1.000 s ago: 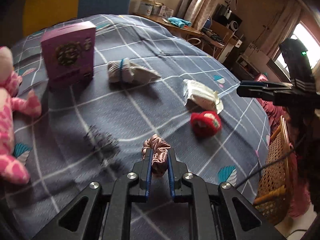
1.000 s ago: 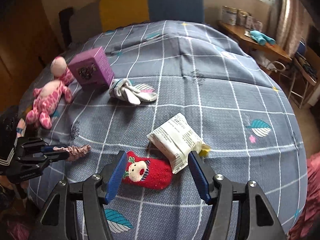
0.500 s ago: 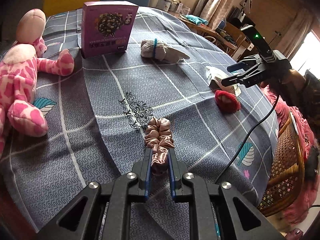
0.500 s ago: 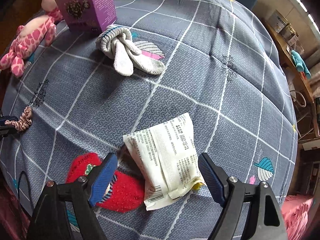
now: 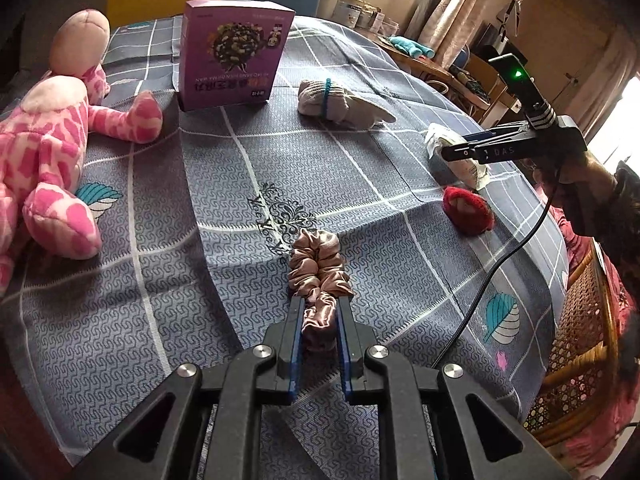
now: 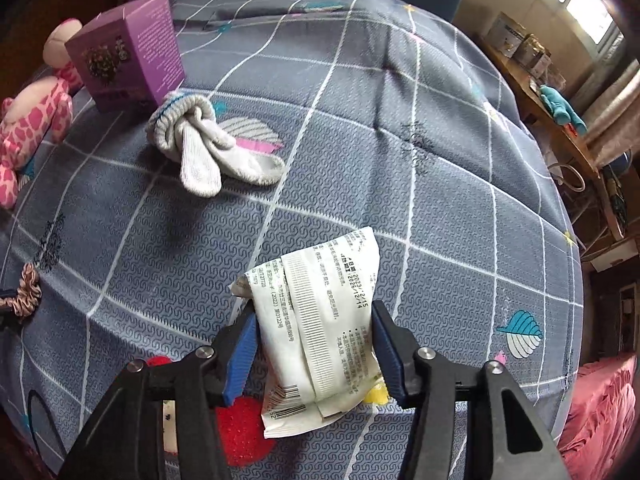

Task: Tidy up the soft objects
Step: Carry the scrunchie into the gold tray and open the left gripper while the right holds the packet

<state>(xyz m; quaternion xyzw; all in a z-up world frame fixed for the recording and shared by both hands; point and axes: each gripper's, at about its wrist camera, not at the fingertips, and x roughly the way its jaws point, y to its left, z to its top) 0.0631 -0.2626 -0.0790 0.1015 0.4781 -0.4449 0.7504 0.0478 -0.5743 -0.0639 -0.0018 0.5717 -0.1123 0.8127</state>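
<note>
My left gripper (image 5: 319, 312) is shut on a pink satin scrunchie (image 5: 318, 270) that rests on the grey checked bedspread (image 5: 224, 184). The scrunchie also shows at the left edge of the right wrist view (image 6: 26, 294). My right gripper (image 6: 313, 320) is open, its jaws on either side of a white snack packet (image 6: 320, 320) without touching it. A red Christmas sock (image 6: 240, 428) lies under the packet; it also shows in the left wrist view (image 5: 467, 210). A rolled grey sock pair (image 6: 200, 144) lies farther back. A pink plush toy (image 5: 48, 140) lies at the left.
A purple box (image 5: 232, 54) stands upright at the back beside the plush toy. The bed edge drops off to the right, where a wicker chair (image 5: 576, 340) stands. A cable (image 5: 500, 264) hangs from the right gripper across the bedspread. A cluttered desk (image 6: 548, 92) stands beyond the bed.
My left gripper has moved the scrunchie toward the left, nearer the plush toy, and lowered it to the bedspread. My right gripper has shifted from the red sock to around the white packet.
</note>
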